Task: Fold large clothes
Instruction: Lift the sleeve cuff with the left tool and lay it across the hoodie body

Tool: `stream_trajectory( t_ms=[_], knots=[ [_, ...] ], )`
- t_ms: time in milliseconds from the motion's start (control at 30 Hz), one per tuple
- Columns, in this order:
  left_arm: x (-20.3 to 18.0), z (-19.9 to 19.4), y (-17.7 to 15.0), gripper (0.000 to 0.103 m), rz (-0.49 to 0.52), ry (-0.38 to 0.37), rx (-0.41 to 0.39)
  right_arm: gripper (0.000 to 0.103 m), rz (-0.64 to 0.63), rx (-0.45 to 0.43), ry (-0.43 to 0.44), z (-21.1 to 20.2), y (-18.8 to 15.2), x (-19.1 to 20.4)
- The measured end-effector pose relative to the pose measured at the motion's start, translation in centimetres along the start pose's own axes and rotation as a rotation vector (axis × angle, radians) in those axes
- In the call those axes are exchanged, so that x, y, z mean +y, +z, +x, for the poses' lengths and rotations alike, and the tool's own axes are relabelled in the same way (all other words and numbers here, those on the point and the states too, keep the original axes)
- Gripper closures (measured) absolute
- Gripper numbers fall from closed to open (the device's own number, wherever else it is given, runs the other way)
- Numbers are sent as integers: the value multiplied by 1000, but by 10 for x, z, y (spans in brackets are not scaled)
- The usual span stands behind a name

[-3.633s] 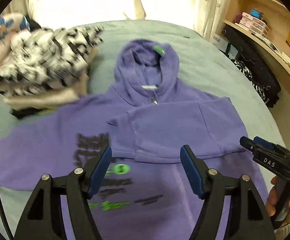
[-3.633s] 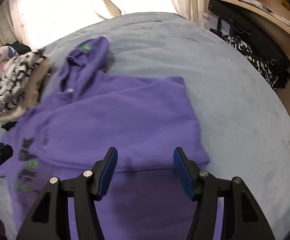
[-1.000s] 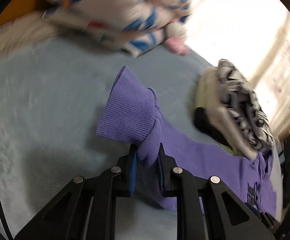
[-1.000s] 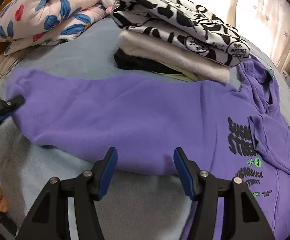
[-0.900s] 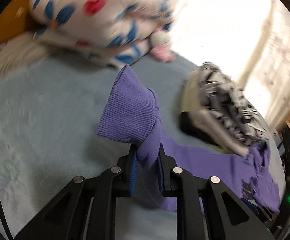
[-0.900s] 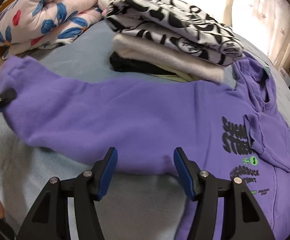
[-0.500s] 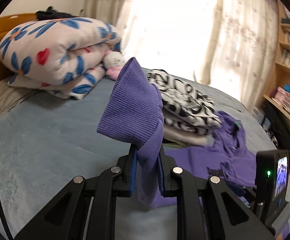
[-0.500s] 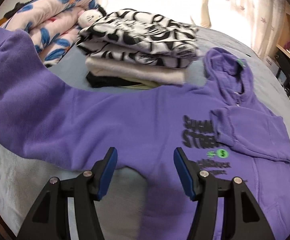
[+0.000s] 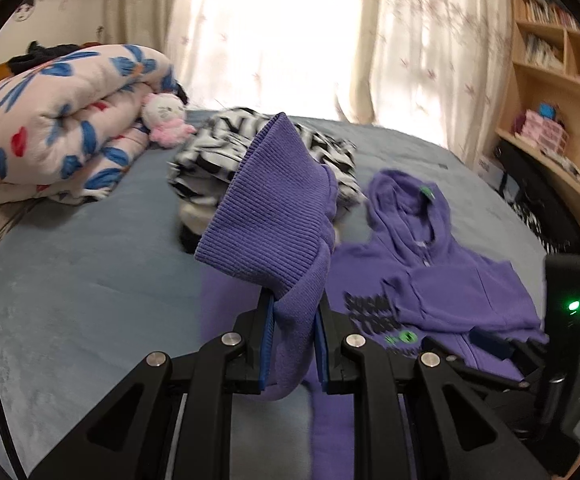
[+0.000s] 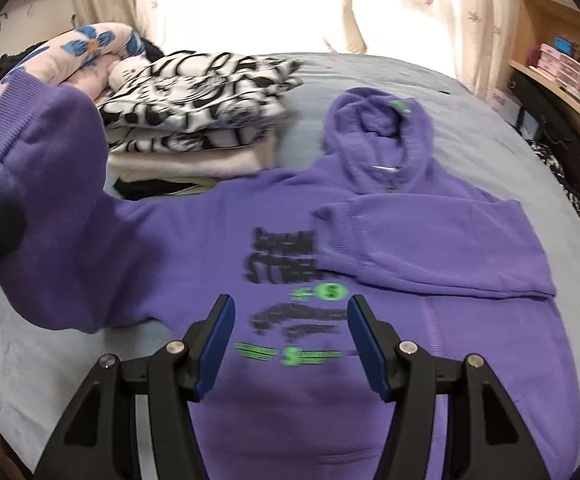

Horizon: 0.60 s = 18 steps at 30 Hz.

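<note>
Your left gripper is clamped on the ribbed cuff of the purple hoodie, lifted clear of the bed, while your right gripper hangs open and empty just above the chest print. The hoodie lies flat, long axis running near to far, hood at the far end, right sleeve folded across the chest. A second ago that cuff sat low on the bed's left; now it's up and swung in toward the body.

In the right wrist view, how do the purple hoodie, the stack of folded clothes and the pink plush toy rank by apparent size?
Largest to smallest:
1. purple hoodie
2. stack of folded clothes
3. pink plush toy, partly hidden and farther away, so its true size is unsure.
</note>
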<state>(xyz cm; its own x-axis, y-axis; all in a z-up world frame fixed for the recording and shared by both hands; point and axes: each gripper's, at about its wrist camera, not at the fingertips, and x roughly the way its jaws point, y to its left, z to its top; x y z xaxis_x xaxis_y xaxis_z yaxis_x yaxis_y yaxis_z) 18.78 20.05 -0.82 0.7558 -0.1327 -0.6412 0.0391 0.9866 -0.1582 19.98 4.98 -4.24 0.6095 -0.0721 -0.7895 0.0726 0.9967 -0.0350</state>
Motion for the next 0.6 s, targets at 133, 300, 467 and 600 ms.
stream_trajectory(
  t_ms=[133,300,467,600],
  knots=[
    [-40,21,-12,87,49,-7,66,44,43,7,-23,4,-11,-42],
    [-90,58,-37,87,107,-17,173,44,118,32,-51,11,-28,-98],
    [-133,97,-72,86,158,-23,292,44,168,44,-42,15,-44,-138],
    [-151,112,-93,60,169,-55,364,44,187,70,-20,21,-53,-159]
  ],
)
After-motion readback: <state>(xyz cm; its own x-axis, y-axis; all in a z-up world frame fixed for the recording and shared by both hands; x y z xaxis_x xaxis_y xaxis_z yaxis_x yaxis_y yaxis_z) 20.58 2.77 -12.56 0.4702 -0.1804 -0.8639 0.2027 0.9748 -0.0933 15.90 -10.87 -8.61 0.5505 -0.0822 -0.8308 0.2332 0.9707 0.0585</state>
